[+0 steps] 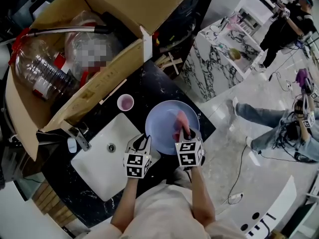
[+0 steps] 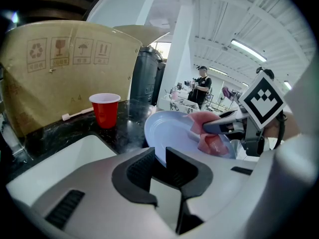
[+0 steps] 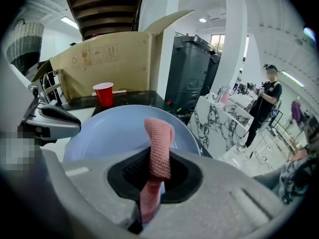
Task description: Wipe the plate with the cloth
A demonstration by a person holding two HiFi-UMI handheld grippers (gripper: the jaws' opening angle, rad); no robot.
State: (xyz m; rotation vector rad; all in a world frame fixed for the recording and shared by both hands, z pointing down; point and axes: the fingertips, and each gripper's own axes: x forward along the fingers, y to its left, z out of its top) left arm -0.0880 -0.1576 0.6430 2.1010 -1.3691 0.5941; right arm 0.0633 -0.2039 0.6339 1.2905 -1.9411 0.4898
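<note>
A pale blue plate [image 1: 164, 121] is held tilted over the black counter beside the sink. My left gripper [image 1: 144, 140] is shut on the plate's near left rim; in the left gripper view the plate's [image 2: 169, 129] edge sits pinched between the jaws of that gripper [image 2: 158, 159]. My right gripper [image 1: 185, 133] is shut on a pink knitted cloth [image 1: 178, 125], which lies against the plate's face. In the right gripper view the cloth [image 3: 159, 146] stands folded between the jaws of the right gripper [image 3: 158, 172], in front of the plate [image 3: 112, 133].
A white sink [image 1: 102, 166] with a faucet [image 1: 79, 136] lies to the left. A red cup [image 2: 105, 110] stands on the counter behind the plate. An open cardboard box [image 1: 89, 96] holds plastic bottles. People stand and sit on the floor to the right.
</note>
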